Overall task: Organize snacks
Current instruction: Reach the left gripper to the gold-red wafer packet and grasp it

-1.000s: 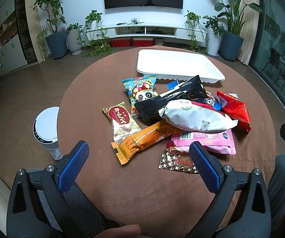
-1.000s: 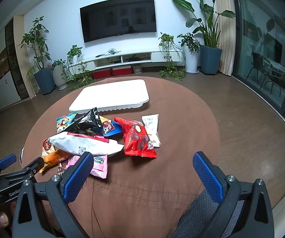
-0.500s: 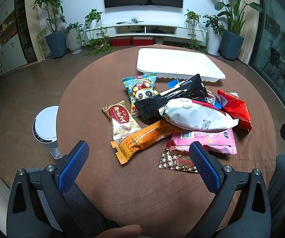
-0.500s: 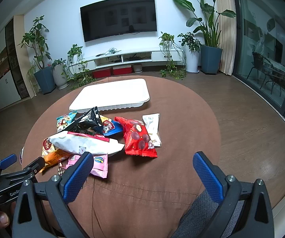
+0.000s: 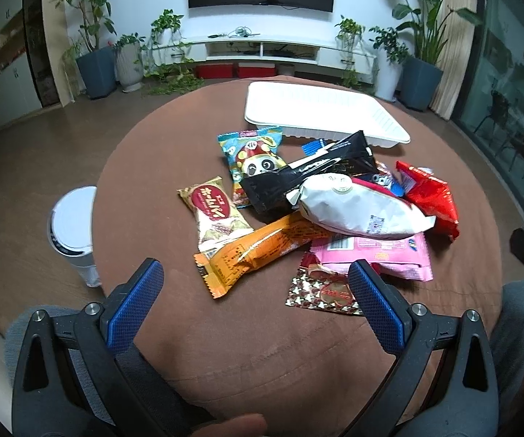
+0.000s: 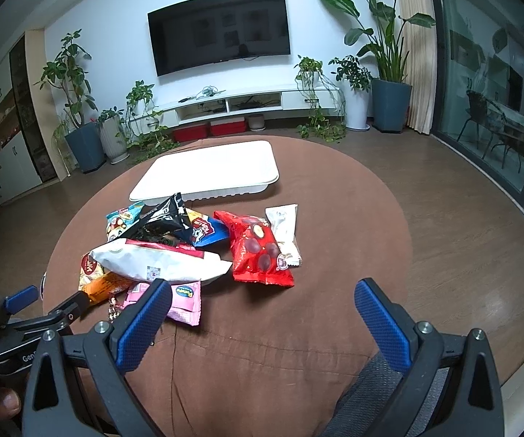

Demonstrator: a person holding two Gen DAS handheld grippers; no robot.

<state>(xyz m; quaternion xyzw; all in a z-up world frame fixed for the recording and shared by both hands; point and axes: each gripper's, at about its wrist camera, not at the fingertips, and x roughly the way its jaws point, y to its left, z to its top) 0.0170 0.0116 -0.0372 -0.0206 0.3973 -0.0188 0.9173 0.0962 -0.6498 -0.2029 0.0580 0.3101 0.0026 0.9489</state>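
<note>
While both jaws gape wide and empty, the left gripper (image 5: 256,286) and right gripper (image 6: 262,307) hover level short of the snack pile (image 5: 320,204), unchanged since before; beyond the pile lies the white tray (image 6: 211,171).

Both wrist views low at table's (image 5: 145,167) near edge, facing forward, sharing snack pile (image 6: 174,255)

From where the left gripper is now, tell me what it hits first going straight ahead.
Probably the orange snack bar, the nearest packet between the open left gripper fingers. The gold starred wrapper lies just off to the right. Depth is hard to judge.
</note>
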